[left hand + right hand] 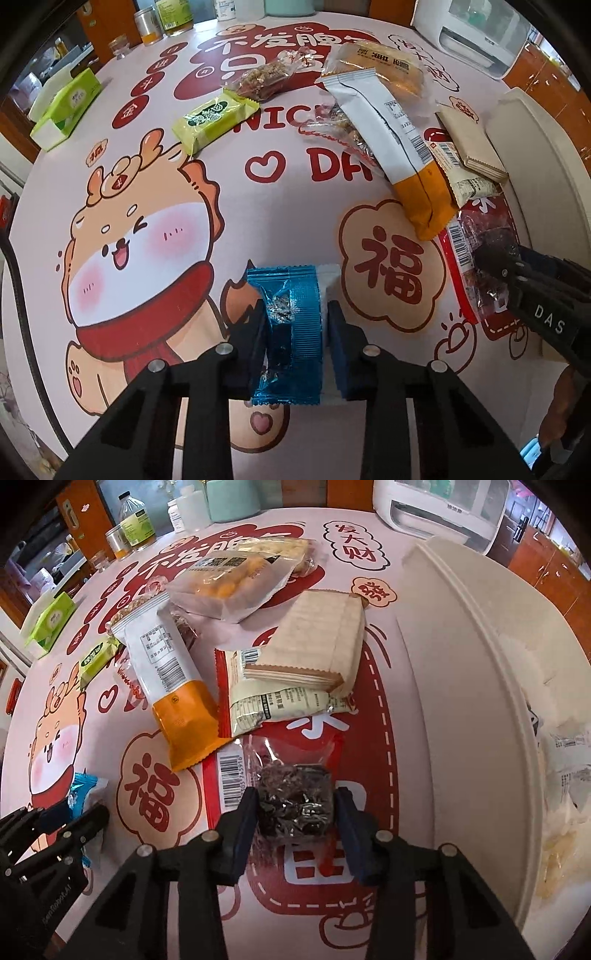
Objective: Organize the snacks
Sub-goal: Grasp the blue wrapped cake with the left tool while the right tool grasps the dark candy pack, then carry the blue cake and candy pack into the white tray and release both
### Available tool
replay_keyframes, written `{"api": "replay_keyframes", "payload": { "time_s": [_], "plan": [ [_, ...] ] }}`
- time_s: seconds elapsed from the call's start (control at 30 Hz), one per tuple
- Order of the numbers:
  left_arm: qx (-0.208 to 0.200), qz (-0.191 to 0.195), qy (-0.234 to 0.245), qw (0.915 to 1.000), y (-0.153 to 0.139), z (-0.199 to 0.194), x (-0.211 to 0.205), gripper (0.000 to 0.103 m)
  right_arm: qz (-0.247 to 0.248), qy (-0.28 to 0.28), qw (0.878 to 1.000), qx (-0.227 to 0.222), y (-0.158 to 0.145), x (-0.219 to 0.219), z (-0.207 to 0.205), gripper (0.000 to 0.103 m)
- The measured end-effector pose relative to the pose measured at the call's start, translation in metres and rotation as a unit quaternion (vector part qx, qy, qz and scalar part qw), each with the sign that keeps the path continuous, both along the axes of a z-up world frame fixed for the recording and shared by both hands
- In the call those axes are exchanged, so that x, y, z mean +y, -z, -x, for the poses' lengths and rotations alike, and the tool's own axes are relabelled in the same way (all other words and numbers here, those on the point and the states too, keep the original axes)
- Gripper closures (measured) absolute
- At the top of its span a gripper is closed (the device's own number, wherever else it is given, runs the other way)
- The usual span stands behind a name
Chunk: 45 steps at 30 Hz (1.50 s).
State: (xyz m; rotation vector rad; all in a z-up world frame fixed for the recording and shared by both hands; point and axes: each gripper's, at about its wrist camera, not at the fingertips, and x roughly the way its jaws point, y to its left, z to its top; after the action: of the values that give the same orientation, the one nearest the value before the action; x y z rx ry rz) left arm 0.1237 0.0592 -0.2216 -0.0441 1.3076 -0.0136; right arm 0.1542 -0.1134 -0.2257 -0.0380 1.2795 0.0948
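L gripper (295,332) clenched on blue packet (291,325), R gripper (295,805) grasping dark snack (291,794); approx 8 packs left mid-table (184,192); cream bin (461,664) at right edge.

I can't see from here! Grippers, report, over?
Left gripper shut on blue packet. Right gripper around red packet. Cream bin beside, path clear.

My right gripper (295,805) points down at the table (369,904), jaws either side of a red-edged clear packet (291,775) of dark pieces; pads look pressed to it. Just beyond lie a white-and-orange pack (170,686), a cream pack (284,705) and a wafer pack (317,638) on top of it. A cream bin (461,664) stands right. Left gripper (70,819) sits far left at a blue wrapper (83,786).
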Motion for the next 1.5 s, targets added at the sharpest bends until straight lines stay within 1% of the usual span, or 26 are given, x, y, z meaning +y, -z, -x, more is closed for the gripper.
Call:
{"api": "replay_keyframes", "payload": {
  "time_s": [0.17, 0.23, 0.33, 0.43, 0.57, 0.77, 0.9, 1.0, 1.1, 1.33, 1.43, 1.5],
  "plan": [
    [0.005, 0.002, -0.001, 1.0000, -0.004, 0.004, -0.001, 0.075, -0.007, -0.005, 1.000, 0.009, 0.000, 0.000, 0.004, 0.061],
    [-0.001, 0.000, 0.002, 1.0000, -0.010, 0.006, -0.001, 0.075, -0.019, -0.004, 1.000, 0.015, -0.002, -0.001, 0.008, 0.061],
    [-0.016, -0.006, 0.004, 0.9998, -0.020, 0.005, -0.004, 0.075, -0.023, -0.008, 1.000, 0.009, -0.008, -0.001, 0.015, 0.061],
    [-0.032, -0.011, 0.006, 0.9994, -0.036, 0.006, -0.009, 0.075, -0.025, -0.014, 1.000, -0.006, -0.020, -0.001, 0.020, 0.061],
    [-0.060, -0.017, 0.012, 0.9980, -0.065, 0.007, -0.022, 0.076, -0.031, -0.023, 0.999, -0.033, -0.042, -0.003, 0.026, 0.061],
    [-0.098, -0.015, 0.025, 0.9948, -0.104, 0.005, -0.043, 0.075, -0.033, -0.033, 0.994, -0.095, -0.089, -0.017, 0.034, 0.061],
    [-0.125, -0.011, 0.043, 0.9911, -0.129, 0.005, -0.075, 0.075, -0.034, -0.022, 0.990, -0.135, -0.120, -0.041, 0.041, 0.061],
    [-0.142, -0.009, 0.062, 0.9879, -0.144, 0.002, -0.106, 0.075, -0.033, -0.008, 0.987, -0.156, -0.137, -0.067, 0.047, 0.061],
    [-0.157, -0.007, 0.080, 0.9843, -0.155, -0.001, -0.139, 0.075, -0.032, 0.009, 0.985, -0.168, -0.150, -0.096, 0.051, 0.061],
    [-0.194, -0.008, 0.116, 0.9740, -0.184, -0.022, -0.217, 0.075, -0.014, 0.050, 0.981, -0.189, -0.166, -0.166, 0.053, 0.061],
    [-0.207, -0.013, 0.127, 0.9699, -0.193, -0.032, -0.246, 0.075, 0.000, 0.064, 0.978, -0.197, -0.171, -0.194, 0.047, 0.061],
    [-0.210, -0.014, 0.132, 0.9686, -0.196, -0.039, -0.262, 0.075, 0.007, 0.073, 0.976, -0.204, -0.175, -0.213, 0.041, 0.061]
  ]
}}
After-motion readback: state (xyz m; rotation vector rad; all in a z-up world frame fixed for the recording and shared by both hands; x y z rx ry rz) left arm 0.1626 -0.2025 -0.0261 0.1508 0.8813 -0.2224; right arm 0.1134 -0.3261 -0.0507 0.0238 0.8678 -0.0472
